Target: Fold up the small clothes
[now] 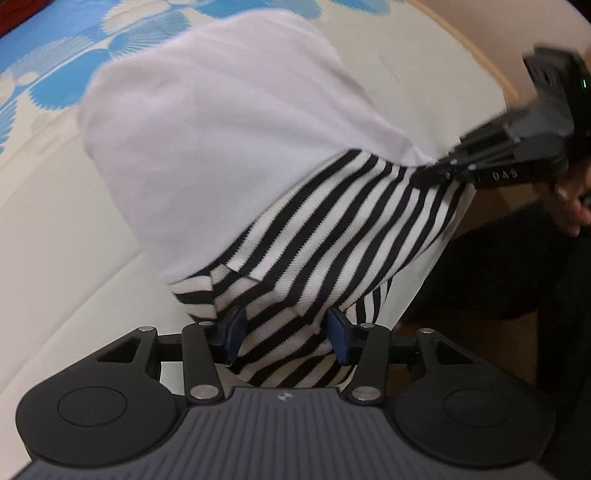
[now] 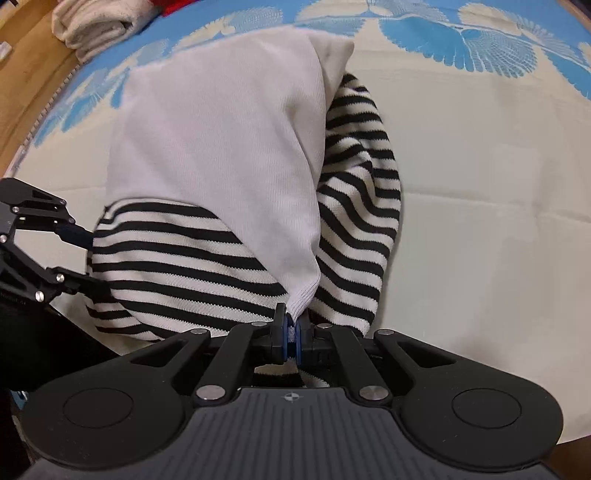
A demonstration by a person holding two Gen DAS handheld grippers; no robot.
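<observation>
A small garment, part plain white and part black-and-white striped, lies folded over on a cream and blue patterned cover. My left gripper is open, its blue pads standing either side of the striped edge near me. In the right wrist view it shows at the left, jaws spread around the striped side. My right gripper is shut on a corner of the white ribbed cloth. From the left wrist view that gripper pinches the garment's right end.
Folded cream towels sit at the back left on a wooden surface. The blue fan-patterned part of the cover runs along the far side. A person's hand and dark clothing are at the right.
</observation>
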